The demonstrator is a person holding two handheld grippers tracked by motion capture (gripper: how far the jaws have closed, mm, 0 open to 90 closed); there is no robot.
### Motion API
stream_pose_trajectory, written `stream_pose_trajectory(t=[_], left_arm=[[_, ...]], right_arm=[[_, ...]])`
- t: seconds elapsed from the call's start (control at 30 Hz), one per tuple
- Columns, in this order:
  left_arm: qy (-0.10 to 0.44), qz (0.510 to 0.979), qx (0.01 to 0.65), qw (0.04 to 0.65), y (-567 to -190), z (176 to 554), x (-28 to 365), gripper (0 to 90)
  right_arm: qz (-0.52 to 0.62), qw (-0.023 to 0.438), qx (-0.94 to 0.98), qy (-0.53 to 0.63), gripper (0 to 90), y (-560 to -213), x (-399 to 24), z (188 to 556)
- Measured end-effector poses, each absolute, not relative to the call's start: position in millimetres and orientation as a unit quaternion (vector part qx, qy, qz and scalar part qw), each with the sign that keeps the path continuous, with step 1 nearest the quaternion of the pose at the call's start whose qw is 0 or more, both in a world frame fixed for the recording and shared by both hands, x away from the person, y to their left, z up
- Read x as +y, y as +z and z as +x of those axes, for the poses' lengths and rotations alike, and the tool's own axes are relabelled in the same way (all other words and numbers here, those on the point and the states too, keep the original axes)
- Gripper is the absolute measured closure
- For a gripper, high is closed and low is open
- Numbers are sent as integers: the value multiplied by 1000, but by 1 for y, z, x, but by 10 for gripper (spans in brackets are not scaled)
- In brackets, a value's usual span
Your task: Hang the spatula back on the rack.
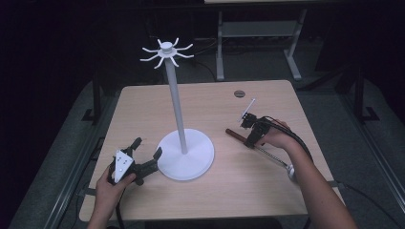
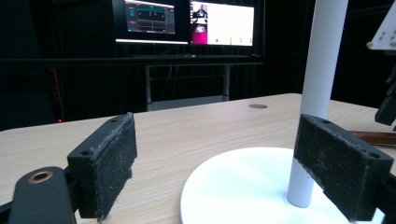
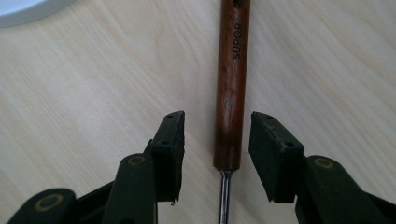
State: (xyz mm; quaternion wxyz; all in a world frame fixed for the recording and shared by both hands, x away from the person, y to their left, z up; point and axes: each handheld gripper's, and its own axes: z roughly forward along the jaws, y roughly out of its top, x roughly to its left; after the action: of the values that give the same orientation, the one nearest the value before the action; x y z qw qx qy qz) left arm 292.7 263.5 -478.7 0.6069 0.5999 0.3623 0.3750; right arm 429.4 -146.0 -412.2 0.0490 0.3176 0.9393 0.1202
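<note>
A white stand has a tall pole [image 1: 177,105], a ring of hooks [image 1: 166,51] on top and a round base [image 1: 186,155]. A utensil [image 1: 272,156] with a brown wooden handle [image 3: 232,84] marked SUPOR and a thin metal shaft [image 3: 225,196] lies flat on the table, right of the base. My right gripper [image 1: 249,139] [image 3: 217,135] points down over it, open, with a pad on each side of the handle's lower end and a gap to both. My left gripper [image 1: 148,148] [image 2: 217,154] rests open at the base's left rim, with nothing between its pads. It faces the pole [image 2: 317,84].
The wooden table [image 1: 143,109] has a small round cap [image 1: 239,93] near its far edge. Behind it are a dark room, a metal desk frame [image 1: 258,33] and lit monitors [image 2: 187,23]. My two forearms come in over the near edge.
</note>
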Motion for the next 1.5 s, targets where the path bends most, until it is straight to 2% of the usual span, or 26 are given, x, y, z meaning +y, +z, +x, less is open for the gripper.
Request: stream_pose_trajectory(t=[0.53,0.83,1.13,1.33,1.5], left_arm=[[376,600,362,607,-479,293,263,126],[376,600,360,606,-479,293,263,126],[377,601,359,606,-479,293,263,126],[376,600,361,607,-479,293,263,126],[377,601,359,606,-479,293,263,126]], right_arm=[[335,17,938,81,595,-430,-140,443],[338,20,938,73,650,-432,-139,443],[346,16,936,67,660,-434,-139,443],[346,29,936,60,724,-437,-139,444],[349,25,934,73,734,-438,-142,443]])
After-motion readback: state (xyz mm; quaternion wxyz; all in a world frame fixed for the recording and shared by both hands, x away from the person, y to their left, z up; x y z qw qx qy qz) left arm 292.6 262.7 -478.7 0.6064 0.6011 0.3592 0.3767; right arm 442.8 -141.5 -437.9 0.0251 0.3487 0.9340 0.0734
